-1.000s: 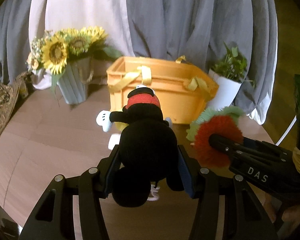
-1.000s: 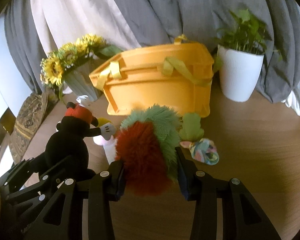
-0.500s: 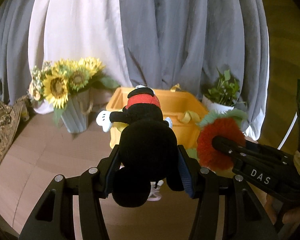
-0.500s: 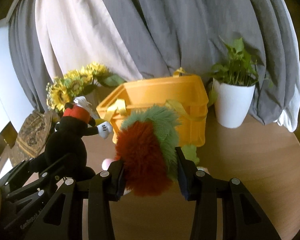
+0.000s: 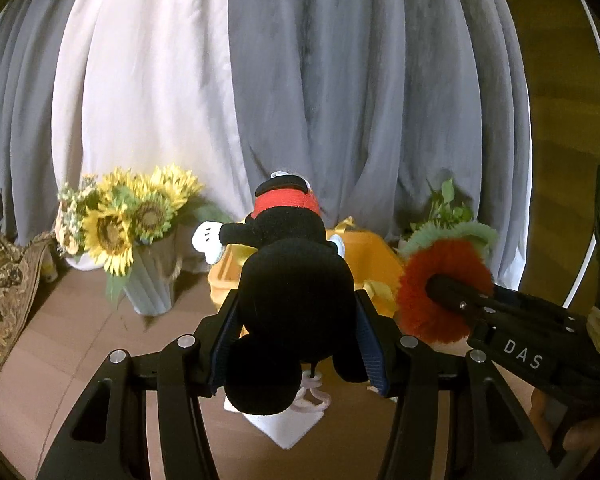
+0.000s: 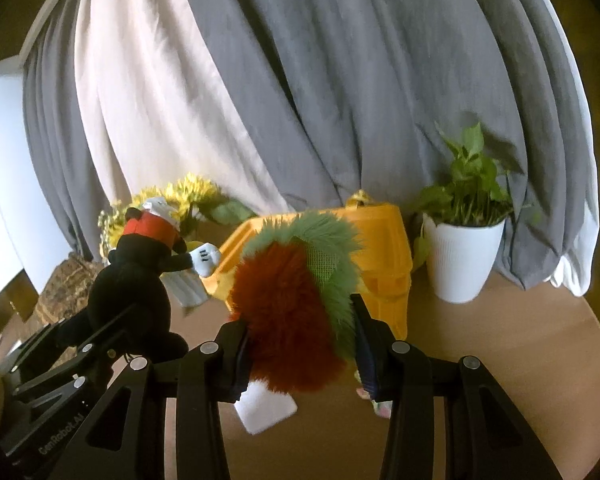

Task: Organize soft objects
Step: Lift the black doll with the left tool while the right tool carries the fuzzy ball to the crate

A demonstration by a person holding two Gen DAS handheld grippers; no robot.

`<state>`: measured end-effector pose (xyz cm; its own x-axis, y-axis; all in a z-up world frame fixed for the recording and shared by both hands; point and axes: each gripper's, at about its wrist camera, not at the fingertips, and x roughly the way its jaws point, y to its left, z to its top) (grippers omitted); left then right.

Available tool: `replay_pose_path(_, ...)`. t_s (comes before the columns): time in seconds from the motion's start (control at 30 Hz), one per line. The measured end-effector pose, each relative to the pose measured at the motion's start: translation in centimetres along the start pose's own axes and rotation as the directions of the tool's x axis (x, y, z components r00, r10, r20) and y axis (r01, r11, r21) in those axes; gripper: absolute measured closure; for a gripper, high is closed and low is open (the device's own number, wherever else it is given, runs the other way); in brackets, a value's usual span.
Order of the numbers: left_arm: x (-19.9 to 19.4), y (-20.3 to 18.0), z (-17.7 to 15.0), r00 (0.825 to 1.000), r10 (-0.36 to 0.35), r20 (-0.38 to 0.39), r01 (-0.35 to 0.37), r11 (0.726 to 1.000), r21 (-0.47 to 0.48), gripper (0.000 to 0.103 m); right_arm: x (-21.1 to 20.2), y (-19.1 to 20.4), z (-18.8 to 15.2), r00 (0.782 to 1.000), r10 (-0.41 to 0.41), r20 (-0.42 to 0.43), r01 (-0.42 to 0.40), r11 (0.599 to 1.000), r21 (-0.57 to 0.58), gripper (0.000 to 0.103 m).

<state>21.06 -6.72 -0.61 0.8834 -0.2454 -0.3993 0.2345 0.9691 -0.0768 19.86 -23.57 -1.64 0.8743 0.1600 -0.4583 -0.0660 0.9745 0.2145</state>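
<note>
Left gripper [image 5: 296, 344] pinching black mouse plush [image 5: 292, 276] at bottom centre of the left view; right gripper [image 6: 300, 344] clamped on red-and-green fuzzy toy [image 6: 296, 300] at bottom centre of the right view. Both held up in the air, short of yellow basket [image 6: 384, 264] at mid-frame behind them. Judged midway: two toys grasped, none visibly dropped in yet; a small pastel piece [image 6: 380, 408] left on the table [image 6: 500, 380] below. Plush black, red-shorted, white-gloved; fuzzy toy shaggy, squashed between the pads.

Grey and white curtains [image 5: 300, 92] in folds, round wooden table [image 6: 500, 360], daylight through the pale drape
</note>
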Motion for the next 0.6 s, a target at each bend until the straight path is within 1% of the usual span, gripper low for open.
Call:
replay_pose_path(0.27, 1.1, -0.3, 2.1, 0.999, -0.004, 0.051, 0.003, 1.0, 0.02, 0.05, 0.6, -0.5, 2.2, 0.998, 0.003, 0.059, -0.003, 1.0, 0.0, 0.059)
replay_pose_path(0.6, 3.7, -0.5, 4.3, 0.997, -0.009, 0.079, 0.007, 0.999, 0.033, 0.05, 2.2, -1.2, 4.7, 0.994, -0.003, 0.111, 0.004, 1.0, -0.007, 0.059)
